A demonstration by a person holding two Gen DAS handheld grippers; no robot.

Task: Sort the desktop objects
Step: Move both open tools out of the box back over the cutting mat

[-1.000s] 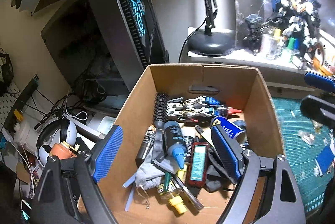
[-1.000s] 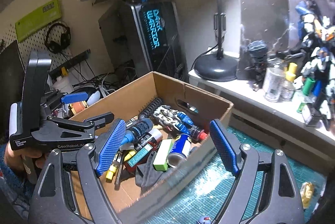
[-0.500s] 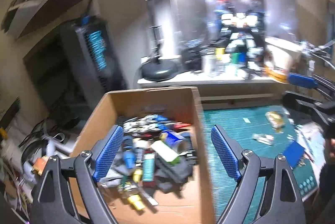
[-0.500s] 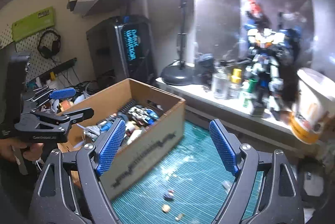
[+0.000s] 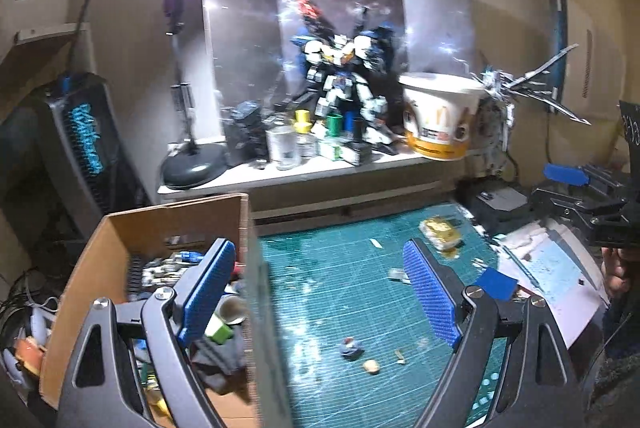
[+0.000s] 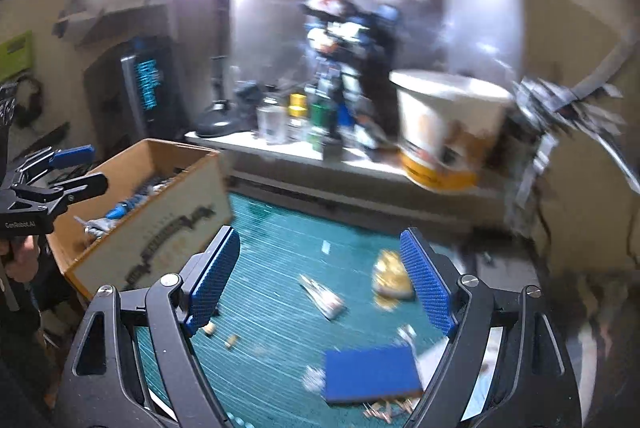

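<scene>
- Between the blue pads of our left gripper (image 5: 324,292) lies only the green cutting mat (image 5: 340,268); the jaws stand spread wide with nothing held.
- Under its left finger sits the cardboard box (image 5: 120,228), full of mixed clutter, its near wall crossing just inside that finger.
- Ahead of the left gripper's tips, small scraps dot the mat: a bluish round piece (image 5: 351,347) and a tan crumb (image 5: 372,366) close in, a yellow crumpled wrapper (image 5: 440,230) farther out beside the right finger.
- Our right gripper (image 6: 320,280) is likewise spread and empty, hanging over the same mat (image 6: 280,256).
- Just inside its right pad lies the yellow wrapper (image 6: 390,280); a small clear packet (image 6: 324,298) rests between the pads.
- Near its right finger's base we see a flat blue card (image 6: 370,374).
- Beyond both grippers, a shelf carries a robot model (image 5: 344,83) and a large paper bucket (image 5: 438,115).
- The right view is blurred, so finer scraps stay unclear.
</scene>
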